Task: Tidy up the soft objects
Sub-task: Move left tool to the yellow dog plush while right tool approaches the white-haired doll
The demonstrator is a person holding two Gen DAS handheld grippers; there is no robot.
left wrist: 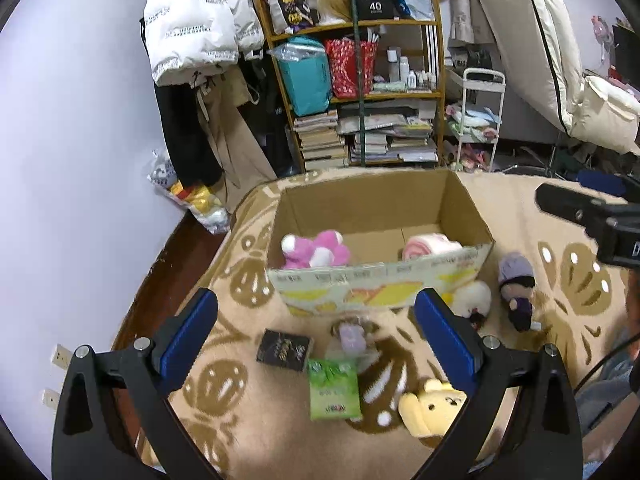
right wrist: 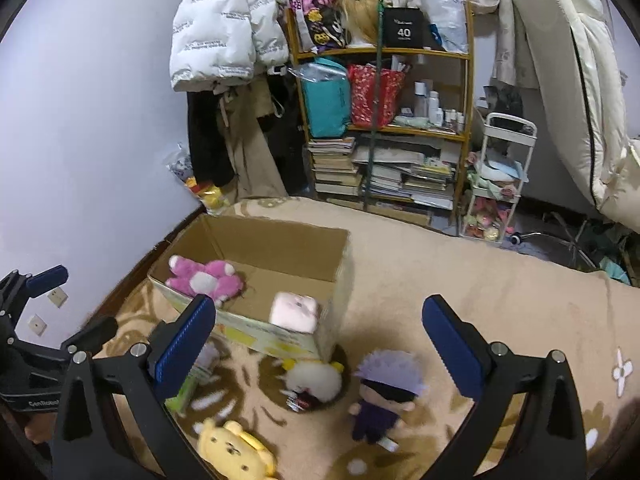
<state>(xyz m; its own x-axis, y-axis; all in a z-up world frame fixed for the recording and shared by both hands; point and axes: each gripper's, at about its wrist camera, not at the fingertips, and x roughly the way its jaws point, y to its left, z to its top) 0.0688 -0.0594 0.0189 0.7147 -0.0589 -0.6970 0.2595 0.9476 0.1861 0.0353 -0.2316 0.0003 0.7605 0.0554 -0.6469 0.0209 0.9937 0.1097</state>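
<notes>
Box: an open cardboard box [left wrist: 380,204] sits on a beige patterned blanket [left wrist: 248,420].
Inside the box: a pink-and-white plush [left wrist: 316,248] at its left end, a pale pink plush [left wrist: 430,245] at its right.
Outside, in front: a white fluffy plush [right wrist: 316,380] touching the box's near corner, a purple-haired doll [right wrist: 382,396] just beside it, a yellow bear plush [left wrist: 430,412], a green packet [left wrist: 334,390], a dark card box [left wrist: 285,350].
Left tongs [left wrist: 316,344]: wide apart, nothing between them.
Right tongs [right wrist: 320,348]: wide apart, holding nothing.
Behind: a crowded bookshelf [left wrist: 360,92], a white puffer jacket [left wrist: 196,24].
</notes>
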